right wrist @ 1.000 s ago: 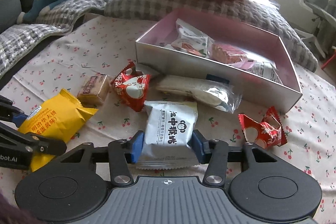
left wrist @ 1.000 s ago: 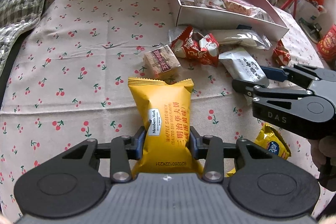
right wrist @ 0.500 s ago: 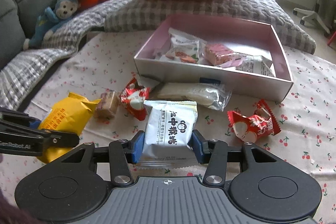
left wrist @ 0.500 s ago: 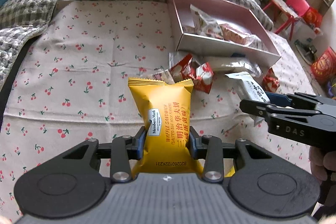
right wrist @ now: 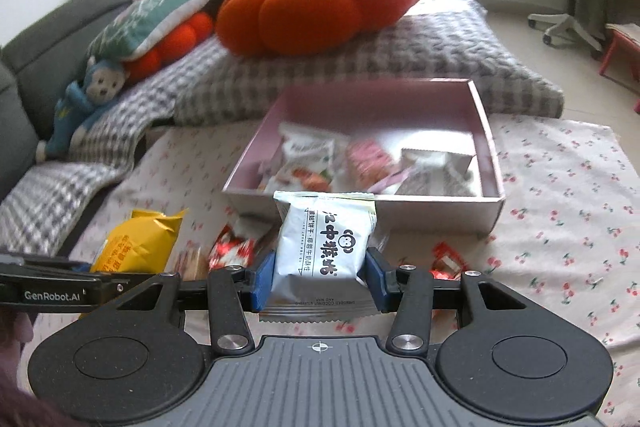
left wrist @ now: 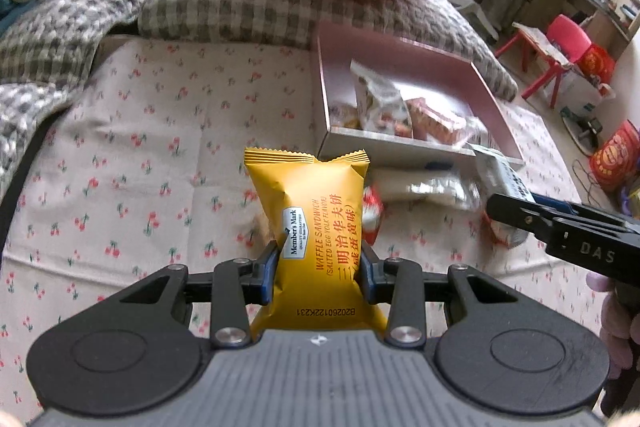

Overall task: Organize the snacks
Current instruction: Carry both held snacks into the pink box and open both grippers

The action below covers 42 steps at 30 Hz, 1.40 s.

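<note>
I have my left gripper (left wrist: 318,277) clenched on the yellow pack (left wrist: 310,227), pads pinching its lower half, its crimped top standing free toward 12 o'clock. My right gripper (right wrist: 320,283) is clamped on the white pack (right wrist: 326,243) the same way. Both packs are clear of the cloth (left wrist: 160,147), with the box (right wrist: 486,147) ahead: at 1 o'clock in the left view, at 12 in the right. I judge both light, puffy and slick-filmed; the biscuits inside probably crush easily, so I would grip across the body, gently. The red sweets (right wrist: 230,251) below look light and crinkly.
</note>
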Tool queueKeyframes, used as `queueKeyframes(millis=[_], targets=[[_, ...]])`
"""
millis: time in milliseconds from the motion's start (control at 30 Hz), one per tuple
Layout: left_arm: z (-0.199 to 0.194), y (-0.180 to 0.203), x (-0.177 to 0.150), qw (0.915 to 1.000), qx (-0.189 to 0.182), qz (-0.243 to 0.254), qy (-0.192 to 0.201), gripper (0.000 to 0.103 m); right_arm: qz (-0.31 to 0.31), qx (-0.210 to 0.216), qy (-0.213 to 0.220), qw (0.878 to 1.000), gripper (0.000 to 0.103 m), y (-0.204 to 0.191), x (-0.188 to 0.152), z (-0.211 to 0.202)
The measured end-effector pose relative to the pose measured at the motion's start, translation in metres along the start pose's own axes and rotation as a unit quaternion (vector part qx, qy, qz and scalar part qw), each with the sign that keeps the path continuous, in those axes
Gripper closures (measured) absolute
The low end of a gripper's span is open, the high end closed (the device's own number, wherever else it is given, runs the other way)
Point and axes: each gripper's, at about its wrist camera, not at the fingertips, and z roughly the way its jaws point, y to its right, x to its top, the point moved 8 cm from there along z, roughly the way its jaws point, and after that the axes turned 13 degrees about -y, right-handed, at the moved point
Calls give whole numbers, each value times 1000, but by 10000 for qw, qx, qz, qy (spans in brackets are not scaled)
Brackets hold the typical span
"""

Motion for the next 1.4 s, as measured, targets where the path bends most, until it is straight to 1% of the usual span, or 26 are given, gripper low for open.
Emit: queueKeyframes(millis=[100,267,400,600,833,933,1000,1033,1133,1233,1400], targets=[[-5,9,15,9997,120,63,196,67,210,2,157,9997,57,9,11,-5],[-11,31,41,9984,172,265,474,67,254,-155,419,9987,57,16,21,-10],[-4,39,60,9980,171,343,512,67,350,-105,467,9982,57,25,30,-12],[11,48,90,9972,73,479,564,67,715,10,486,9963,57,52,49,-4],[38,56,120,9964,159,665,508,67,1162,144,500,9919,57,89,69,21],[48,59,131,9968,24,639,487,67,1296,183,456,9903,57,99,75,33],[54,62,137,9964,-202,671,482,67,1326,174,419,9901,57,102,76,39],[58,64,139,9959,-250,722,479,67,1325,171,404,9902,56,103,77,43],[70,66,144,9965,-171,728,367,67,1304,174,356,9907,56,104,79,53],[83,66,147,9976,-200,640,198,67,1289,127,310,9911,56,104,80,61],[88,71,150,9977,-133,641,173,67,1431,148,306,9891,56,108,82,67]])
